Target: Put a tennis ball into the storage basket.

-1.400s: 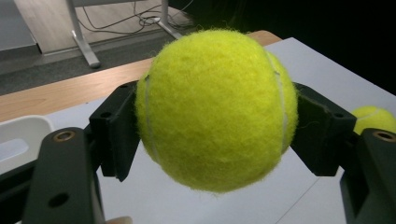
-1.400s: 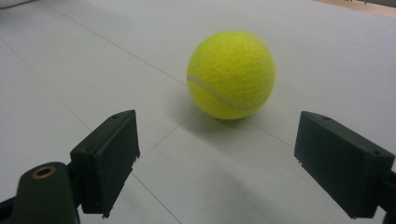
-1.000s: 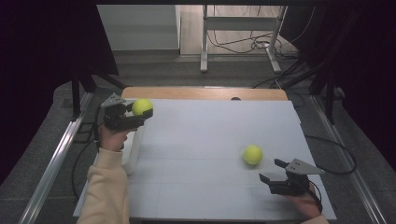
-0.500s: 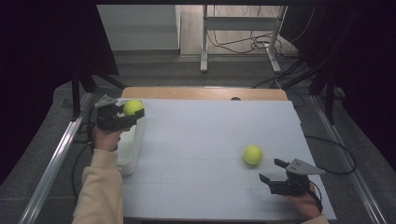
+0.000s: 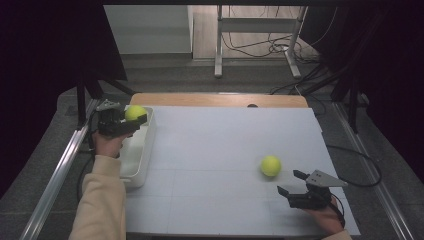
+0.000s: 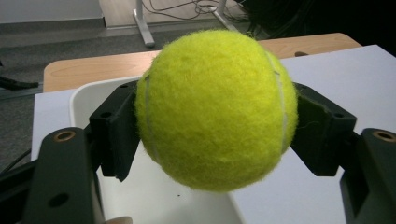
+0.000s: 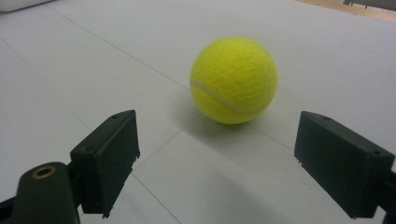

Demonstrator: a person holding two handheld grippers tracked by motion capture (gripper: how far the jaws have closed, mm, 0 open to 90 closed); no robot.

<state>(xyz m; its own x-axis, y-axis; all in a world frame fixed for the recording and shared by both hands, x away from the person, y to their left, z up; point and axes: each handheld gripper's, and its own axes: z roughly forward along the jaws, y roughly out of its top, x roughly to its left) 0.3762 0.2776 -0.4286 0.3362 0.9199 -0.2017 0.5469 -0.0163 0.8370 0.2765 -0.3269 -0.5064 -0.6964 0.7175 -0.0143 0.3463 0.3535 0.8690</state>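
Note:
My left gripper (image 5: 131, 118) is shut on a yellow-green tennis ball (image 5: 134, 112) (image 6: 217, 109), held over the far end of a white bin (image 5: 143, 145) (image 6: 79, 100) at the table's left edge. Both black pads (image 6: 116, 130) press the ball's sides. A second tennis ball (image 5: 270, 165) (image 7: 233, 80) lies on the white table top at the right. My right gripper (image 5: 292, 182) (image 7: 233, 163) stands open just short of that ball, with nothing between its jaws.
The white table sheet (image 5: 225, 145) covers a wooden table whose far edge (image 5: 215, 99) shows bare. A metal rail (image 5: 55, 175) runs along the left side. A desk frame and cables (image 5: 260, 45) stand on the floor beyond.
My left gripper has carried its ball leftward and a little down, from over the sheet's edge to above the bin. The right gripper and the loose ball have stayed put.

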